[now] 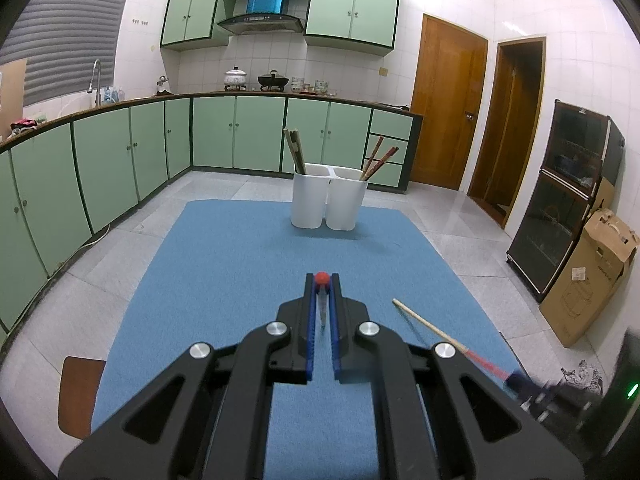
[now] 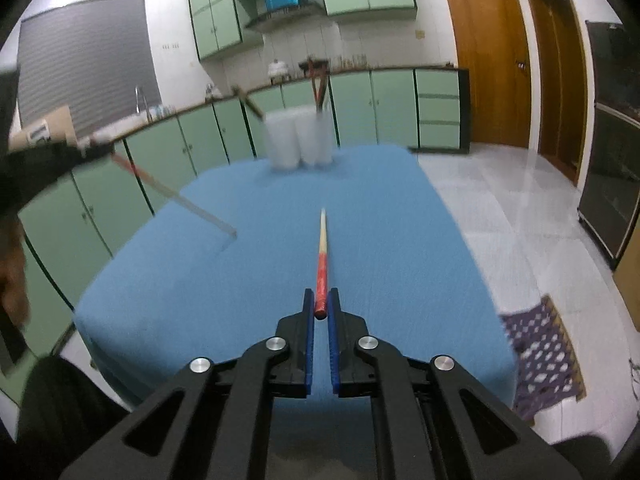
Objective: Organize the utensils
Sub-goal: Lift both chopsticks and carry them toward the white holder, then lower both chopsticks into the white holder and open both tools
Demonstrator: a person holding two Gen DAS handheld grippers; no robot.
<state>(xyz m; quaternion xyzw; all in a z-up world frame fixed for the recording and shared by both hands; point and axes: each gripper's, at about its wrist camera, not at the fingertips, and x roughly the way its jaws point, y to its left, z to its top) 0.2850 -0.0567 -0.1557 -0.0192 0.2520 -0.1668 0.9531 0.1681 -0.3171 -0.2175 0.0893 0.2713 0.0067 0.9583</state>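
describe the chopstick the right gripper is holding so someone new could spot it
On the blue mat, in front of the white twin holder, the right gripper is shut on a chopstick pointing straight at the holder. It is red at the gripped end and pale at the tip, unlike the dark ones already in the holder.

- this is a home kitchen.
- green cabinets [image 1: 236, 136] run along the walls under a dark countertop [image 1: 120, 103], and more green cupboards [image 1: 352, 12] hang above.
- a range hood [image 1: 260, 22] sits over a stove with a white pot [image 1: 236, 77] and a black wok [image 1: 273, 79].
- a faucet [image 1: 95, 76] stands at the sink on the left.
- white tiles cover the walls, and two wooden doors [image 1: 446, 100] are at the right.
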